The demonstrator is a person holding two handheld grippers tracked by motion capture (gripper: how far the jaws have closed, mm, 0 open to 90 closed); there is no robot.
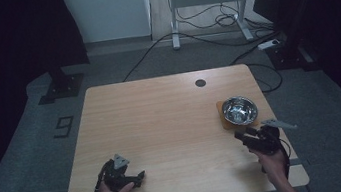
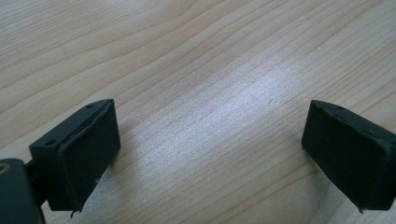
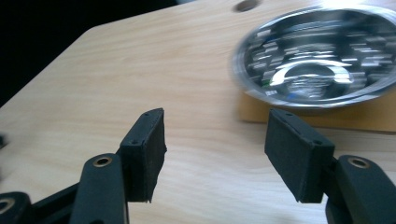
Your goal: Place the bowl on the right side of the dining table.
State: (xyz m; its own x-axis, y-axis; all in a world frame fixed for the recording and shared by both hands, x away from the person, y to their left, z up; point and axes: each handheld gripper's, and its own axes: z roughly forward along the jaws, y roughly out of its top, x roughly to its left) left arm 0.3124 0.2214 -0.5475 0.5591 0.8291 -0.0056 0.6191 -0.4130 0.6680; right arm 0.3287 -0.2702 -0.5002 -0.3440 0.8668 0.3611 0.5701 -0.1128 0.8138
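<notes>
Steel, polished and mirror-bright, makes up the one bowl [image 1: 239, 110] on the tabletop [image 1: 164, 137]; it sits on a single flat orange-brown mat [image 1: 222, 117] near the right edge, about halfway up that side, with a corner of the mat showing beyond its rim. It is round, so no long axis governs the approach; any side of the rim would serve. Just short of it, toward the person, the right tongs [image 1: 242, 135] hover with their tips aimed at the bowl's near rim and only a little bare wood between. In the right gripper view the bowl [image 3: 317, 70] lies ahead and to the right of the tongs [image 3: 215, 149], whose jaws stand apart with nothing between them. The left tongs [image 1: 138, 177] rest low near the front left of the tabletop, well apart from the bowl, jaws spread wide over bare wood in the left gripper view [image 2: 210, 149]. The right hand [image 1: 271, 160] is plainly the nearer, and I judge a reach to the bowl would fall to it. Two tongs, one bowl, one mat, and one small dark round hole [image 1: 200, 82] toward the far edge.
</notes>
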